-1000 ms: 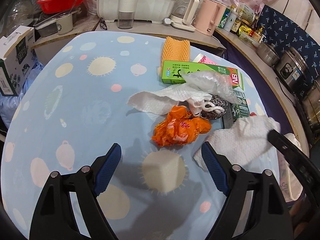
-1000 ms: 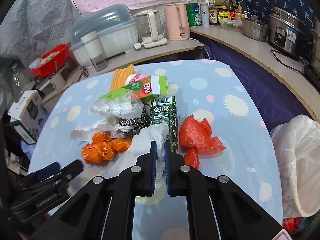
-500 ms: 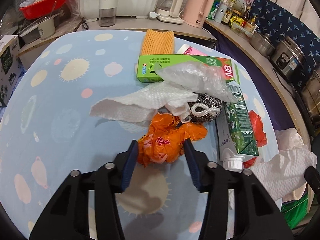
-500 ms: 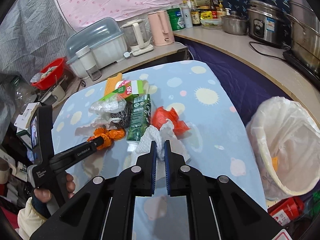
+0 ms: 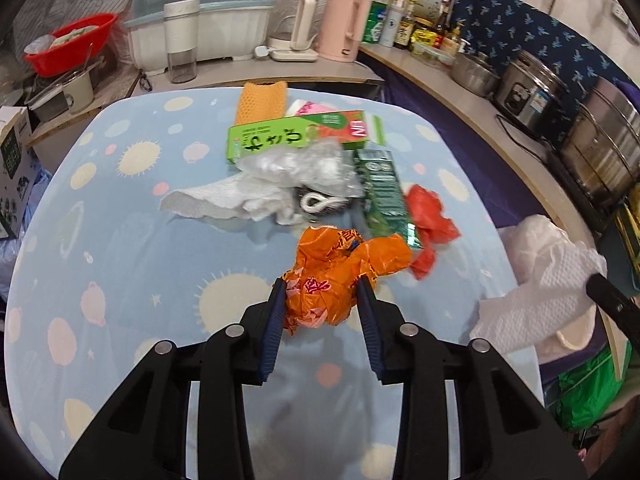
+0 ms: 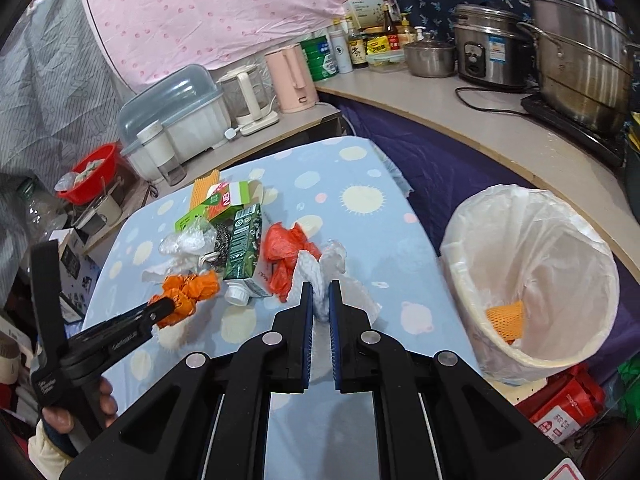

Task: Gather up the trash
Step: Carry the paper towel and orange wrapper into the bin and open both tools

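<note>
Two grippers each hold trash above the bench (image 5: 120, 240): the left gripper (image 5: 323, 292) has its jaws clamped on an orange wrapper (image 5: 336, 272), the right gripper (image 6: 320, 300) pinches a paper towel (image 6: 320, 276) beside the bin (image 6: 532, 280).

We see litter heap mid-worktop (image 5: 120, 240): carton (image 5: 384, 196) right of scourer (image 5: 320, 202), long box (image 5: 304, 138) behind, paper towel (image 5: 216, 200) left. Bin (image 6: 532, 280) beside worktop's right edge, net sleeve (image 6: 505, 318) inside.
</note>
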Motion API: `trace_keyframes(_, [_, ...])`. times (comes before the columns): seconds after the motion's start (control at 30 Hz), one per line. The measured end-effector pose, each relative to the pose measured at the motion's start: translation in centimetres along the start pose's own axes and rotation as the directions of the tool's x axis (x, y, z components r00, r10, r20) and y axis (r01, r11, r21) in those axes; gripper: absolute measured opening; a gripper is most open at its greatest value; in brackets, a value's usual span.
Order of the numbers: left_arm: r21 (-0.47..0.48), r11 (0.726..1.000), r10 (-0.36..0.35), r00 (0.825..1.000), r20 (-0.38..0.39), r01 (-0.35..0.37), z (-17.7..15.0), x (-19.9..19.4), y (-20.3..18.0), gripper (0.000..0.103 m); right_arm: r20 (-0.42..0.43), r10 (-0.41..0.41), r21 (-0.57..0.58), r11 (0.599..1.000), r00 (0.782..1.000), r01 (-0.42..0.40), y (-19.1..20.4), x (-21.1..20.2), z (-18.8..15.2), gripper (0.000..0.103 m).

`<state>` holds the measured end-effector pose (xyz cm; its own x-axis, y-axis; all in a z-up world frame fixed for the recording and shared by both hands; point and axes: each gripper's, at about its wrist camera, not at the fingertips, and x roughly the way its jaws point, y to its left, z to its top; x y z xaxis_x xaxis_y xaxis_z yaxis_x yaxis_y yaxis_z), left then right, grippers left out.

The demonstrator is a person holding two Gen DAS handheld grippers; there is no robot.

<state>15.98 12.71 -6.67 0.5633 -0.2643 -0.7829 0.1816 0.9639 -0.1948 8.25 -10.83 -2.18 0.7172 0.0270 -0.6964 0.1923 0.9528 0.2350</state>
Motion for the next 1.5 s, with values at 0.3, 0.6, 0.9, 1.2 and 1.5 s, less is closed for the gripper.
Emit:
trace_keyframes(0.3, [0.069, 0.995, -0.069, 0.998, 0.012, 0.068, -1.3, -2.7, -5.4, 0.034, 0.073, -0.044, 0.064, 0.997, 0.996, 0.039, -4.5, -4.2, -0.1, 0.008])
trace_keyframes(0.6, [0.203, 0.969, -0.143, 0.990, 0.011, 0.138, -2.1, -4.0, -12.5, 0.034, 0.148, -0.089, 0.143, 0.987, 0.985, 0.068, -9.6, -7.7, 0.5, 0.008])
trace_keyframes(0.9, [0.320, 0.930, -0.196, 0.981, 0.014, 0.181, -2.0, -3.8, -20.0, 0.034, 0.208, -0.166, 0.229, 0.966, 0.964, 0.117, -15.8, -9.6, 2.4, 0.007])
trace_keyframes(1.2, [0.420, 0.883, -0.230, 0.973, -0.003, 0.210, -1.6, -1.2, -27.1, 0.034, 0.178, -0.221, 0.301, 0.940, 0.959, 0.160, -21.1, -7.7, 3.9, 0.008])
trace_keyframes(1.5, [0.459, 0.861, -0.228, 0.973, -0.040, 0.221, -1.5, 2.2, -31.8, 0.034, 0.094, -0.230, 0.342, 0.921, 0.969, 0.185, -23.8, -3.8, 3.0, 0.008])
